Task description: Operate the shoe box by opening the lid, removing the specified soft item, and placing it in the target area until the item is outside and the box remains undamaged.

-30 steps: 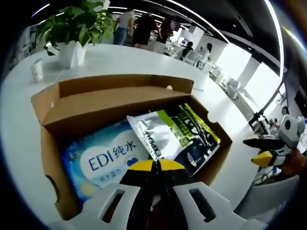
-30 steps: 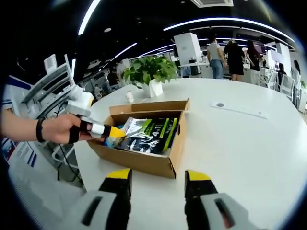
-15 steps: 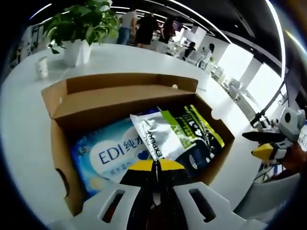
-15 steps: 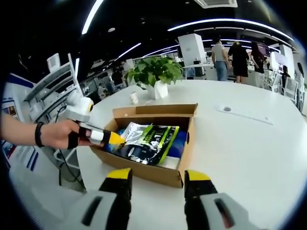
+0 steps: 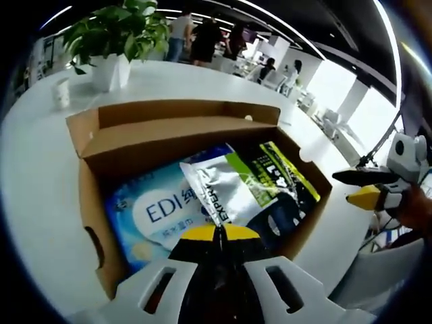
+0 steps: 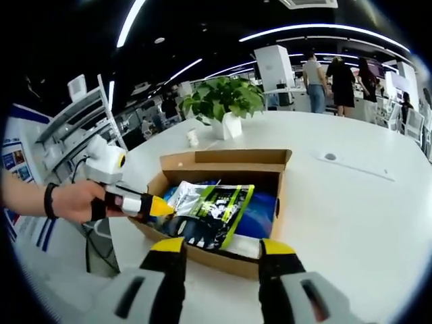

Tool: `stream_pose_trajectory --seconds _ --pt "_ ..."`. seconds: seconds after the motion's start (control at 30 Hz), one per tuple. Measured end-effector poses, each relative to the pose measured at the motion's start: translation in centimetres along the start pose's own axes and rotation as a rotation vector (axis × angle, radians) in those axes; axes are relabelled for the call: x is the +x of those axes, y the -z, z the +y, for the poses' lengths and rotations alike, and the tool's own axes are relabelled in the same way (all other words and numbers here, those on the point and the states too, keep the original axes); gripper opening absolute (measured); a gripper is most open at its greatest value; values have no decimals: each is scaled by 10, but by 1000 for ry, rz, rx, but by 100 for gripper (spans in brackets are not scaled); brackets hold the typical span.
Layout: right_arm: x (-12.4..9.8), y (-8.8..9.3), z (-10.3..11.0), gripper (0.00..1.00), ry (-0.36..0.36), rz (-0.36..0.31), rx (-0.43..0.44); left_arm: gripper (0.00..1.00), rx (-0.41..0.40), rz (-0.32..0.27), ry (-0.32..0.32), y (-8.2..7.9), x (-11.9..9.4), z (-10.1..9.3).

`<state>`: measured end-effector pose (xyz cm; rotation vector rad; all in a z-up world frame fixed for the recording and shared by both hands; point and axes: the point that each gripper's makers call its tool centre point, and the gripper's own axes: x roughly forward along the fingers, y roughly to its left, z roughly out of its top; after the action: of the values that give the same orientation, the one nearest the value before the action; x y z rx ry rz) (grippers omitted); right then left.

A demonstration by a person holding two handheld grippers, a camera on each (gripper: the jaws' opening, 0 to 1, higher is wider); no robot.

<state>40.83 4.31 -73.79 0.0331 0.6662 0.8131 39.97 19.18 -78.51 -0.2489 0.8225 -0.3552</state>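
Your white table [image 6: 351, 202] carries the open cardboard box [image 5: 162, 135]. Inside it, a glossy crinkled pouch [image 5: 253, 189] overlaps a smooth blue pack [image 5: 152, 216]. Your left gripper [image 5: 217, 236] pinches the pouch's near edge; your right gripper [image 6: 221, 253] hovers spread before the box.

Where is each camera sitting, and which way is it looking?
Left gripper view: rides the left gripper, looking down into the open brown cardboard box at the silver-green pouch; its shut yellow-tipped jaws pinch the pouch.
Right gripper view: rides the right gripper, facing the box across the white table; its jaws stand open, and a hand shows.
Both share the box, the pouch and the potted plant.
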Motion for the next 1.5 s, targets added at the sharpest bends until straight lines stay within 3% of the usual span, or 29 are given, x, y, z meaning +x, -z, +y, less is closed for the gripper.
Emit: stream_pose_trajectory --seconds 0.27,0.77,0.9,1.07,1.23,1.5 --pt "18 -5 3 40 -23 21 6 0 9 5 -3 1 -1 3" --pt "50 3 5 37 -38 84 47 0 21 16 1 4 0 4" --pt "55 6 6 25 -45 103 58 0 22 21 3 4 1 4" --pt "60 15 4 22 -29 140 64 0 31 27 2 5 3 5" --pt "56 13 6 3 -27 125 77 0 31 20 0 4 1 4" --pt "49 4 3 0 -12 92 99 0 43 -8 9 -6 -5 -4"
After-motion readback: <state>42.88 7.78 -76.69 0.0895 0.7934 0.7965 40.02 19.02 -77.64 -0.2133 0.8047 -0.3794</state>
